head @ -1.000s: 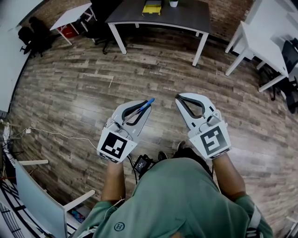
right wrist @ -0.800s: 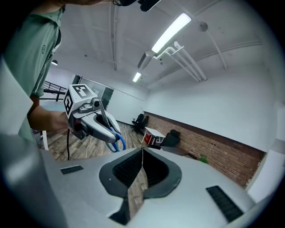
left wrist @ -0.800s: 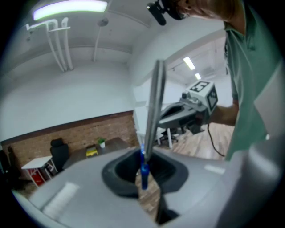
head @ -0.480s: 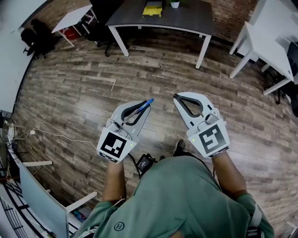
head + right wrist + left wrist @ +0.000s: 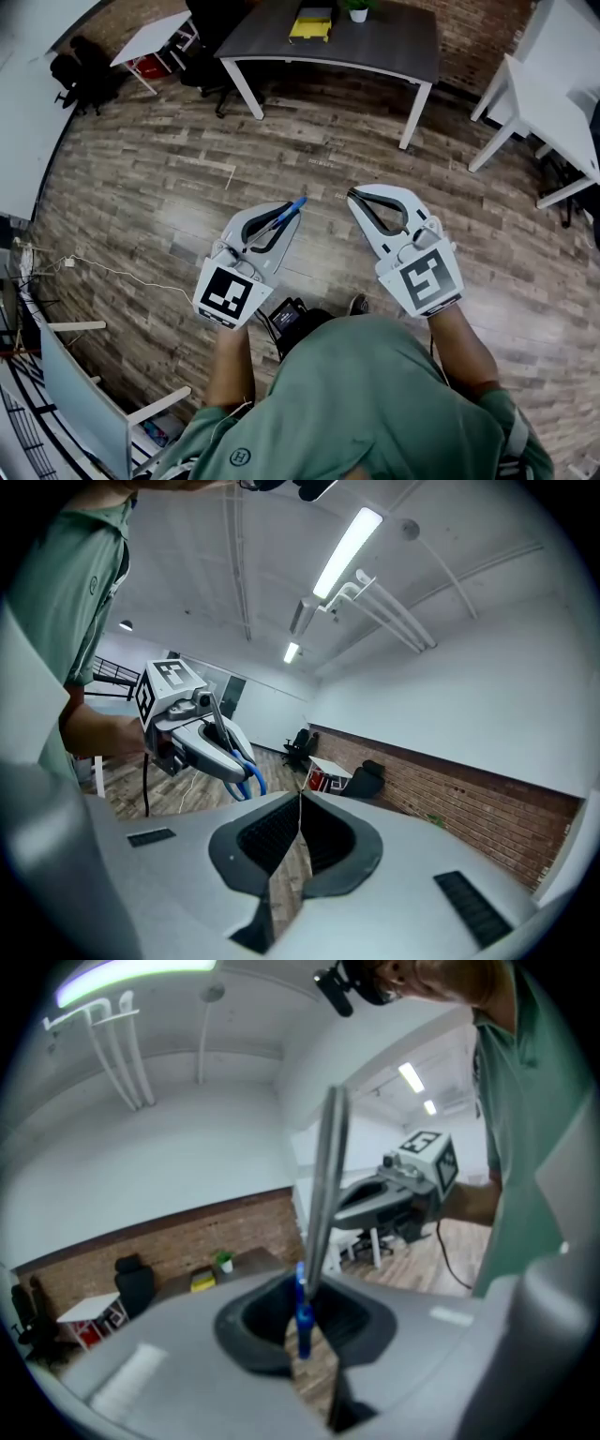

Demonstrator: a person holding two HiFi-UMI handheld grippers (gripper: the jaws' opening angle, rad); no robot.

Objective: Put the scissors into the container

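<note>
The scissors (image 5: 291, 207) have blue handles that stick out past the tips of my left gripper (image 5: 287, 213), which is shut on them. In the left gripper view the metal blade (image 5: 324, 1171) runs up toward the camera and the blue part (image 5: 302, 1319) sits between the jaws. The right gripper view shows the blue loops (image 5: 246, 774) hanging from the left gripper (image 5: 192, 731). My right gripper (image 5: 354, 196) is held beside it, shut with nothing in it (image 5: 300, 800). Both are carried above the wooden floor. No container is clearly recognisable.
A dark table (image 5: 394, 47) stands ahead with a yellow object (image 5: 310, 22) and a small potted plant (image 5: 357, 9) on it. White tables (image 5: 553, 103) are at the right, another white table (image 5: 150, 37) and black chairs at the far left. A white cable (image 5: 112, 272) lies on the floor.
The whole view has shifted forward: the dark table and its yellow object show more fully. Both grippers keep the same pose, with the scissors still held in the left one.
</note>
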